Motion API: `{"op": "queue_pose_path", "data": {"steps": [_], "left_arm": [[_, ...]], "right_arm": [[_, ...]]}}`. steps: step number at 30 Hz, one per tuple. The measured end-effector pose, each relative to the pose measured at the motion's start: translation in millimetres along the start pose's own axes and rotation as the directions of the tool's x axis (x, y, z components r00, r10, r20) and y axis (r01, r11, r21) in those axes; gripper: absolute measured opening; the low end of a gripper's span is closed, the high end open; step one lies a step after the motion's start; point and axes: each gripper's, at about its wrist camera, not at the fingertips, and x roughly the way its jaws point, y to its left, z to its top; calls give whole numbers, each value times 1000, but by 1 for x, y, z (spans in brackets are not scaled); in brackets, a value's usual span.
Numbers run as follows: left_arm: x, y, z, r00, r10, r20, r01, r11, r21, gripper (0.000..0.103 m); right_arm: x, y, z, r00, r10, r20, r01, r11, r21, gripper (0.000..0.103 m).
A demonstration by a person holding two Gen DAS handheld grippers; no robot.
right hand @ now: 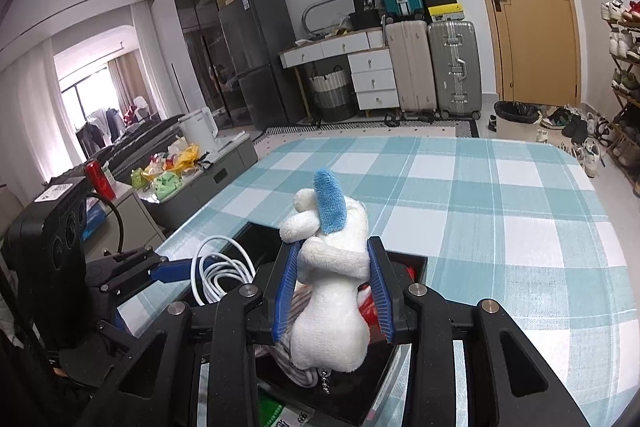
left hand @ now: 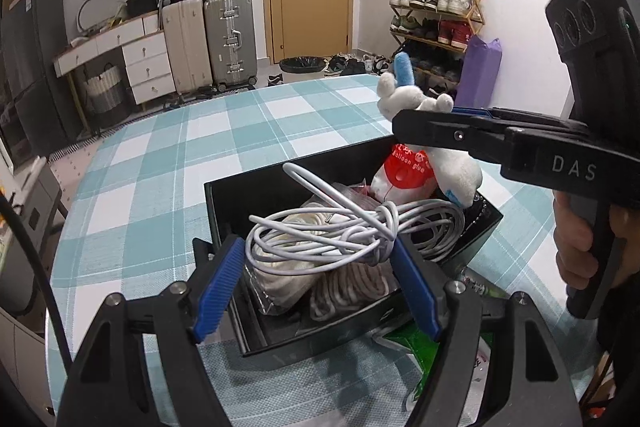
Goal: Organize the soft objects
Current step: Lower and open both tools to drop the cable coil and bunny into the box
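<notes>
Progress is judged well advanced: a cable [left hand: 344, 227] and folded cloths [left hand: 320, 279] are already packed in the box [left hand: 224, 211], below both tools. Only the plush [right hand: 336, 291] remains, clamped in the right gripper [right hand: 334, 291] over the box. The left gripper [left hand: 316, 287] is held apart, empty, tilted down toward the box.

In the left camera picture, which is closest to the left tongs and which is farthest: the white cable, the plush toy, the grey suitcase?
1. White cable: coiled in the black box, right between the tongs' blue pads.
2. Plush toy: at the box's far right corner, held by the right tongs.
3. Grey suitcase: far off, standing by the wall left of the door.
</notes>
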Motion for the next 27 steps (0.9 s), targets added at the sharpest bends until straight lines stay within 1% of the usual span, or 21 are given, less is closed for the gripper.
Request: {"op": "queue_pose_path", "data": {"steps": [5, 13, 14, 15, 18, 19, 20, 21, 22, 23, 24, 25, 27], "left_arm": [[1, 0, 0, 1000, -4, -2, 4, 1000, 1, 75], [1, 2, 3, 1000, -4, -18, 4, 1000, -1, 76], [1, 2, 4, 1000, -6, -21, 6, 1000, -2, 76], [1, 2, 4, 1000, -8, -24, 8, 1000, -3, 76], [-4, 5, 4, 999, -33, -19, 33, 999, -20, 81], [-6, 6, 4, 999, -37, -16, 36, 999, -25, 83], [-8, 6, 4, 1000, -27, -12, 27, 999, -29, 84], [-9, 7, 4, 1000, -14, -9, 13, 999, -32, 89], [-11, 8, 4, 1000, -4, -3, 4, 999, -36, 93], [-13, 9, 3, 1000, 0, 2, 0, 999, -38, 94], [-13, 10, 2, 1000, 4, 0, -4, 999, -40, 95], [-13, 12, 1, 1000, 10, -4, -11, 999, -45, 95], [-14, 16, -2, 1000, 17, -7, -17, 998, -63, 96]], "right_arm": [[5, 1, -7, 999, -37, -39, 36, 999, -35, 35], [12, 1, -11, 997, -46, -62, 42, 997, -60, 35], [14, 1, -10, 997, -41, -66, 37, 997, -61, 39], [14, 1, -10, 997, -36, -69, 32, 998, -60, 45], [8, 3, -9, 998, -22, -56, 18, 998, -67, 55], [6, 3, -9, 999, -22, -50, 19, 997, -69, 57], [4, 3, -9, 998, -31, -46, 27, 997, -72, 62], [0, 3, -9, 998, -44, -42, 41, 996, -75, 67], [-2, 2, -9, 998, -49, -39, 46, 996, -76, 69], [-6, 1, -9, 998, -55, -33, 52, 996, -75, 76], [-10, 1, -10, 998, -58, -30, 56, 996, -74, 85], [-15, 0, -11, 998, -62, -24, 60, 995, -74, 88], [-26, -2, -14, 996, -87, -2, 87, 994, -70, 100]]}}
